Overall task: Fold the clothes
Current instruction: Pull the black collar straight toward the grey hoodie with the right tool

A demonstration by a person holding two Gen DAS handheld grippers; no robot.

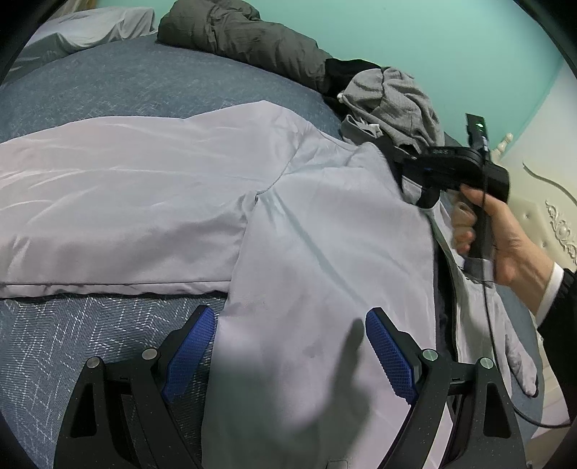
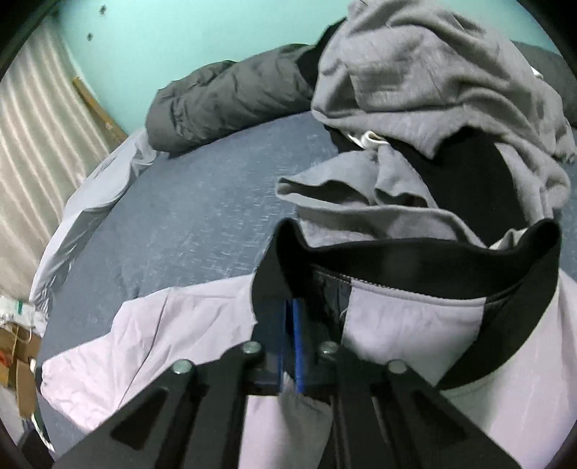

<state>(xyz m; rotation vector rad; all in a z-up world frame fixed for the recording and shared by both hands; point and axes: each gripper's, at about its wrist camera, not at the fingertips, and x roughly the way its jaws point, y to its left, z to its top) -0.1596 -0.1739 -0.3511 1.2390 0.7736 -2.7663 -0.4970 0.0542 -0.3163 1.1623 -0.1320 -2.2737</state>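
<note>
A pale lilac jacket (image 1: 144, 173) lies spread on the blue bed (image 1: 108, 83), one sleeve stretched out to the left. My left gripper (image 1: 290, 317) hovers open over the jacket's near side, its blue pads (image 1: 391, 357) wide apart and nothing between them. A hand holds my right gripper (image 1: 414, 169) at the jacket's far right edge. In the right wrist view the right gripper (image 2: 290, 310) is shut on the jacket (image 2: 414, 317) just beside its black collar (image 2: 432, 259), with the blue pads pressed together on the fabric.
A crumpled grey sweatshirt (image 2: 432, 72) and a black garment are piled just beyond the collar. A dark grey puffer jacket (image 1: 245, 32) lies by the teal wall. The cream headboard (image 1: 541, 202) is at the right. A curtain (image 2: 32, 144) and cardboard boxes (image 2: 21, 360) stand past the bed's left edge.
</note>
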